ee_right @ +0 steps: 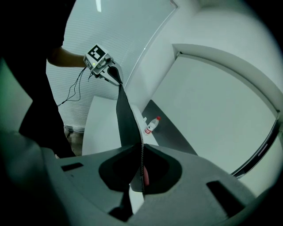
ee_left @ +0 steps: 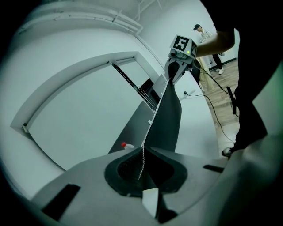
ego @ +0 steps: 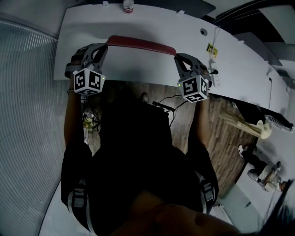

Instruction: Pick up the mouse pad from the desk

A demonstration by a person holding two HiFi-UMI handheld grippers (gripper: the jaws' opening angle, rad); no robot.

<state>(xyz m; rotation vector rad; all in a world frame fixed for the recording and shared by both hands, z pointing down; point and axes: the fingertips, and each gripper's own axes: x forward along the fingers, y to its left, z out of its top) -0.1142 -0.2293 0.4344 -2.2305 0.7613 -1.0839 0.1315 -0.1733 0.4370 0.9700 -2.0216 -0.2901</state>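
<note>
The mouse pad (ego: 140, 44), red on top and dark underneath, hangs stretched between my two grippers above the white desk (ego: 152, 23). My left gripper (ego: 105, 47) is shut on its left end and my right gripper (ego: 178, 57) is shut on its right end. In the left gripper view the pad (ee_left: 166, 114) runs edge-on from my left gripper's jaws (ee_left: 140, 170) up to the right gripper (ee_left: 177, 66). In the right gripper view the pad (ee_right: 126, 119) runs from my right gripper's jaws (ee_right: 141, 172) to the left gripper (ee_right: 112, 73).
A small bottle with a red cap (ego: 128, 6) stands at the desk's far edge, also seen as the bottle (ee_right: 151, 125). A white power strip with cables (ego: 217, 81) lies at the desk's right. Wooden floor (ego: 226, 133) lies beyond the desk's near edge.
</note>
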